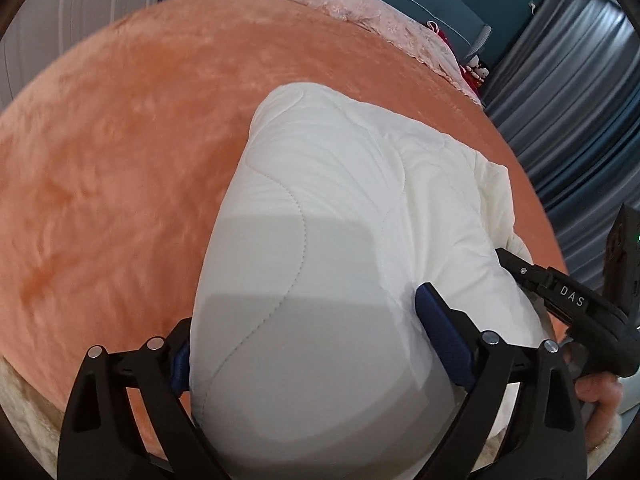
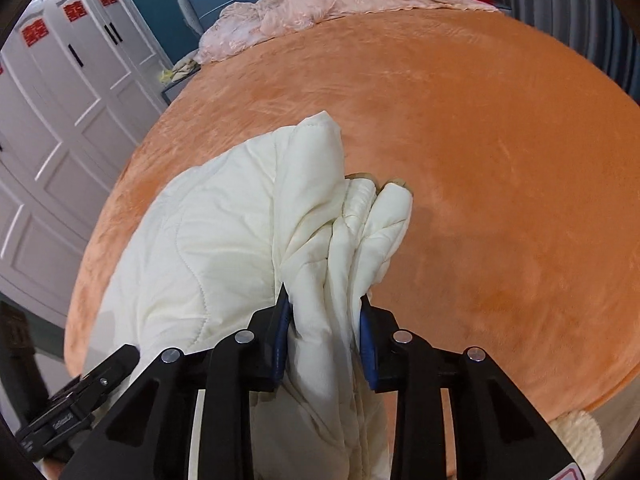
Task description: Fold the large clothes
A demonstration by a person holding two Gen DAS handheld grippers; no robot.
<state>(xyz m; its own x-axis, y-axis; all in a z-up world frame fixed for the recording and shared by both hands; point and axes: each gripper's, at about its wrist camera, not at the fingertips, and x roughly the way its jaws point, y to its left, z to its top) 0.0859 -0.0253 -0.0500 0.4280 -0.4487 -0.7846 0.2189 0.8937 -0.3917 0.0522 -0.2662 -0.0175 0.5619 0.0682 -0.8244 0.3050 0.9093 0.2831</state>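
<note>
Orange plush bedspread (image 2: 460,160) covers the bed under both claws. Nearest, the right gripper (image 2: 324,336) pinches a bunched edge of the white quilted garment (image 2: 208,240) between its blue pads. The left gripper (image 1: 308,344) is spread wide around the garment's thick folded end, the right pad (image 1: 440,340) touching it. At three o'clock in the left view, the other tool reads "DAS" (image 1: 572,296). Farther off lie a pink lace blanket (image 2: 320,8) and, at ten o'clock, white wardrobe doors (image 2: 60,92) bearing red paper emblems.
</note>
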